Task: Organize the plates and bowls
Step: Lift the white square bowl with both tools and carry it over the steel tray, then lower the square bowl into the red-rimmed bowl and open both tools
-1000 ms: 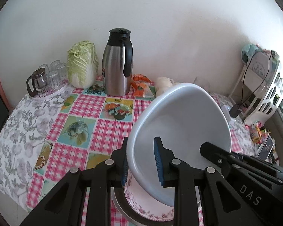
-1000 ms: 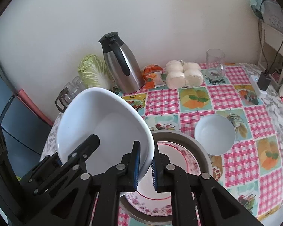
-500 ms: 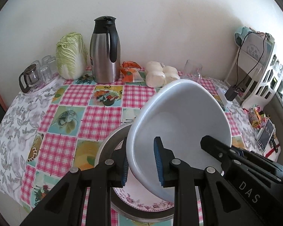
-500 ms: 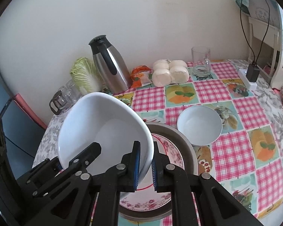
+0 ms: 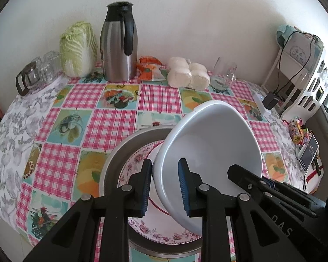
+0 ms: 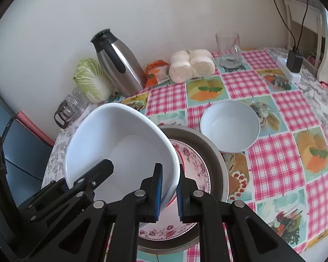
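Soft, even daylight, moderately bright; no hard shadows on wall point(image 5: 207, 21). Light seems to come from right side: window-like brightness at right edge of left wrist view. Faint sheen on steel thermos point(image 5: 118, 50) and inside big white bowl point(image 6: 120, 152). Strong fisheye bending: tablecloth point(image 5: 111, 131) checks curve, dark vignette fills corners. Focus sharp at centre, slightly soft toward rim. No motion blur. Black gripper frames in foreground underexposed, little detail.

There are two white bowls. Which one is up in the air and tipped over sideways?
The big white bowl, pinched at its rim by both the left gripper and right gripper, tilted above the flowered plate. The small white bowl sits flat on the tablecloth.
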Motion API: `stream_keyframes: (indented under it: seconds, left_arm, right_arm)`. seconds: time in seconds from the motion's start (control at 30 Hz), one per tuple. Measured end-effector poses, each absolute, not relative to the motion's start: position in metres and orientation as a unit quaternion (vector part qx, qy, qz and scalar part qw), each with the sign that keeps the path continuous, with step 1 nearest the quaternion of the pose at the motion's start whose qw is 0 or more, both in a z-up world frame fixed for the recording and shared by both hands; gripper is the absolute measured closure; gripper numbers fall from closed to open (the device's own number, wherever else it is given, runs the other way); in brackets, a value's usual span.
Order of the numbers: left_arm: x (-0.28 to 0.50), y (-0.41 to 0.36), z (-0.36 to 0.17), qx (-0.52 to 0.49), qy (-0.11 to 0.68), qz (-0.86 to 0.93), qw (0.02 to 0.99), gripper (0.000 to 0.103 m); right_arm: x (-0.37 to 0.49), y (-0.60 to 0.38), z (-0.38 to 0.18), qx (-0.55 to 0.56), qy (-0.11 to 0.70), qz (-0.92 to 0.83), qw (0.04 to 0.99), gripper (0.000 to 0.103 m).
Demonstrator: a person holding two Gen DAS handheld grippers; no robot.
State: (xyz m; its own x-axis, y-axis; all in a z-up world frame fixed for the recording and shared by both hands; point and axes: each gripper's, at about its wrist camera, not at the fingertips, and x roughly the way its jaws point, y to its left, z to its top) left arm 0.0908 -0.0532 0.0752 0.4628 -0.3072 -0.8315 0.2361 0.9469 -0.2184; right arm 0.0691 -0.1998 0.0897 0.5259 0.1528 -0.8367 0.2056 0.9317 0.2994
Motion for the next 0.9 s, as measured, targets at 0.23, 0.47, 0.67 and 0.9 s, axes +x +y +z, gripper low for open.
stream_keyframes:
  seconds: [0.23, 0.47, 0.67, 0.9]
  left_arm:
    - [0.095, -0.052, 0.068, -0.045, 0.505, -0.161, 0.847, 0.077]
    - [0.097, -0.051, 0.065, -0.047, 0.509, -0.158, 0.845, 0.077]
    - [0.1, -0.049, 0.06, -0.051, 0.516, -0.149, 0.842, 0.077]
    - [0.104, -0.046, 0.055, -0.057, 0.52, -0.142, 0.84, 0.077]
  right_arm:
    - [0.073, -0.2, 0.078, 0.183, 0.5, -0.023, 0.846, 0.089]
    - [0.078, -0.201, 0.069, 0.184, 0.511, -0.027, 0.839, 0.088]
    - [0.081, -0.201, 0.062, 0.183, 0.516, -0.032, 0.836, 0.087]
    - [0.085, -0.201, 0.061, 0.187, 0.51, -0.028, 0.839, 0.086]
